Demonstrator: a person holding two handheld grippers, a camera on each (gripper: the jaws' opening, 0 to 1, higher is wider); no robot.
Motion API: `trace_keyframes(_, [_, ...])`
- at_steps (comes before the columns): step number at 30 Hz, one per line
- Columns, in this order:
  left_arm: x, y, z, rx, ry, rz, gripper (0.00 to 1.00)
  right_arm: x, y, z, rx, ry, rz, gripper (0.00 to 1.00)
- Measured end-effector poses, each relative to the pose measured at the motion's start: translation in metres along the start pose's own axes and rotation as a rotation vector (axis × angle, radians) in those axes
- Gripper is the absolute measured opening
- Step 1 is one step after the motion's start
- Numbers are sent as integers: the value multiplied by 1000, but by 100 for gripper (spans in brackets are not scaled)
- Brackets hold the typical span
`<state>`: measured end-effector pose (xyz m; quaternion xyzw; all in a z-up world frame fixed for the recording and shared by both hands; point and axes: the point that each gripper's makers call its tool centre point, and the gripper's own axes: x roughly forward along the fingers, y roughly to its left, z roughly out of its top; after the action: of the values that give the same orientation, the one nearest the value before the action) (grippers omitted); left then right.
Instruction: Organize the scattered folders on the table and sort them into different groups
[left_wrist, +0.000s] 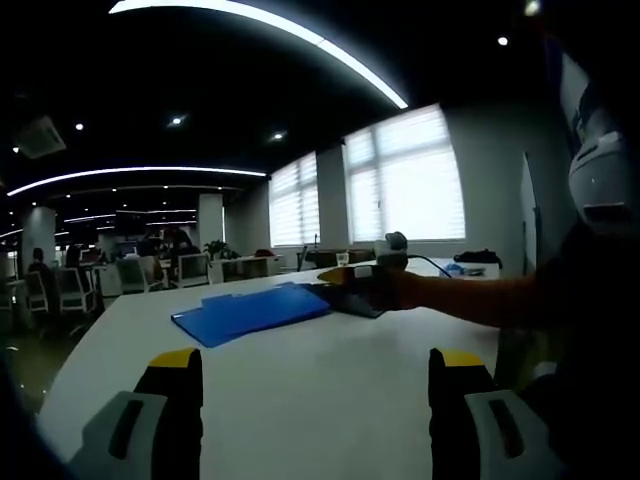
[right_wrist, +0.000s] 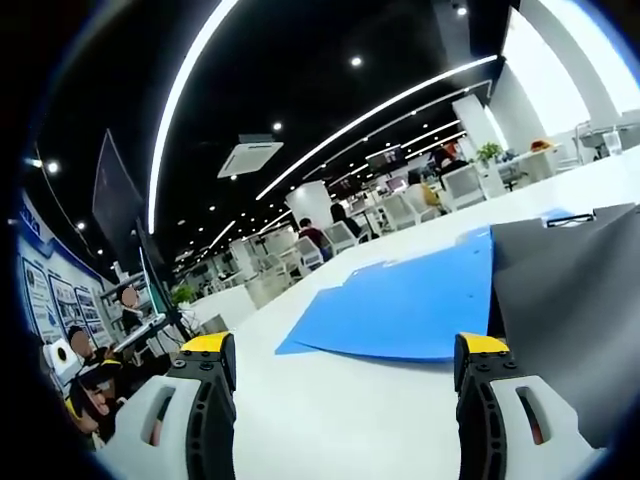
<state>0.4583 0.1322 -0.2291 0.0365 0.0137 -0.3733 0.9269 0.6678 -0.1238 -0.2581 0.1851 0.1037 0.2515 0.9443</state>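
A blue folder (left_wrist: 250, 312) lies flat on the white table (left_wrist: 300, 400), with a dark grey folder (left_wrist: 352, 298) touching its right end. My left gripper (left_wrist: 316, 362) stands open low over the bare table, well short of both folders. An orange-sleeved arm (left_wrist: 460, 298) reaches in from the right and holds the right gripper (left_wrist: 380, 272) at the dark folder. In the right gripper view the blue folder (right_wrist: 410, 300) lies ahead and the dark grey folder (right_wrist: 565, 300) overlaps its right side. My right gripper (right_wrist: 345, 350) is open, and its right fingertip (right_wrist: 482, 348) sits at the seam between the two folders.
Office chairs (left_wrist: 60, 290) and desks stand beyond the table's far left edge, where people sit. Bright windows (left_wrist: 405, 180) line the back wall. A dark bag (left_wrist: 478, 258) rests at the table's far right. A monitor (right_wrist: 115, 200) stands at the left in the right gripper view.
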Motion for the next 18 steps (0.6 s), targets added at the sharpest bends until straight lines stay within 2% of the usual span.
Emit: trace_keyframes(18, [0,1,-1,-3,1,1,94,6,-7,3,0,7,-7,89])
